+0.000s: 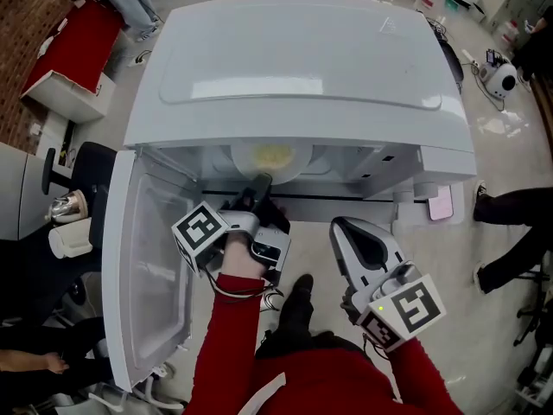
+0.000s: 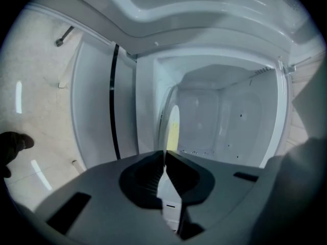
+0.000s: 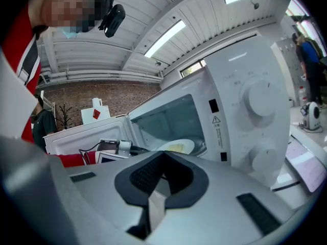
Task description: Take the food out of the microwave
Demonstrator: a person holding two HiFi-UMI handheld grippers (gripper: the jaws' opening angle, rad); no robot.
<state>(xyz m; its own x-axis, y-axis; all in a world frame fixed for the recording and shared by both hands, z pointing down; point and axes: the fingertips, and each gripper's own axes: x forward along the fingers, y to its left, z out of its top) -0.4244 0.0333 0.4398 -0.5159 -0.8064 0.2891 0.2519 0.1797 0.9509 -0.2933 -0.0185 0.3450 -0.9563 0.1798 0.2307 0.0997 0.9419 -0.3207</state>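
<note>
Left claw (image 2: 164,154): clamped on near rim of plate (image 1: 298,164). Plate likely stiff, slick, breakable; keep level. Right claw (image 3: 163,157): closed, empty.

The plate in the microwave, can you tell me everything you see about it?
The plate is round and white and looks like smooth china. It has flat, pale yellow food on it. It lies inside the microwave, close to the front opening, and the door is swung wide open. The left gripper reaches in and has its jaws pinched on the plate's near rim. No other tool touches it.
</note>
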